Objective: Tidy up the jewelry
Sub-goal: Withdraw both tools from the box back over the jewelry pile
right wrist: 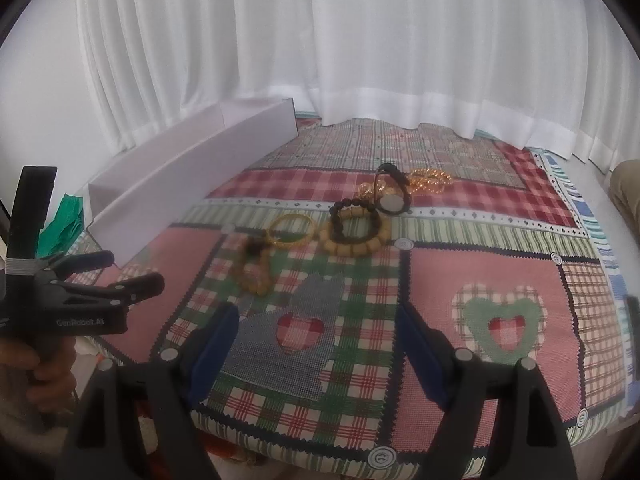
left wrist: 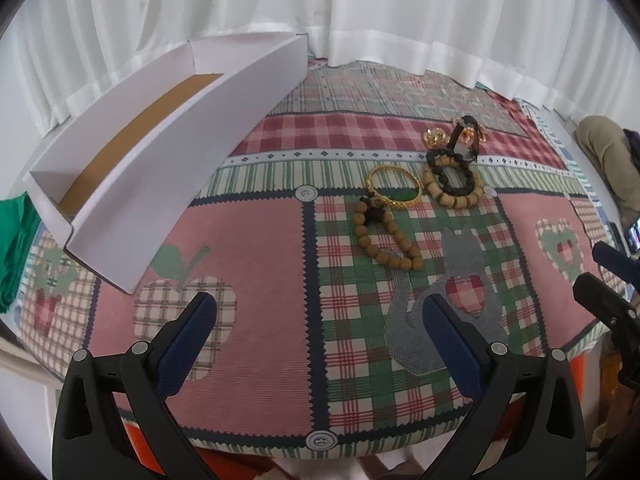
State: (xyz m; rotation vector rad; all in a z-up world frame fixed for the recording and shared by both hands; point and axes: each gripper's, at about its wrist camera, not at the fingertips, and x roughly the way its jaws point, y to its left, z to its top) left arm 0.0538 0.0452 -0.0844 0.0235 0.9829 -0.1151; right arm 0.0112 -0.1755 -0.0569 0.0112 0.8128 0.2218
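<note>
Box (left wrist: pixel 192 128) floor (brown) shows to left tongs (left wrist: pixel 320 316) only — right view hides it.

White curtains (right wrist: pixel 340 48) hang behind a table under patchwork cloth (left wrist: pixel 256 256) (plaid, hearts, apple).

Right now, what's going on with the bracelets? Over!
Left tool open, empty. Right tool open, empty. Bracelets bunched on patchwork cloth, none in white box yet. Nothing between tools and bracelets.
</note>
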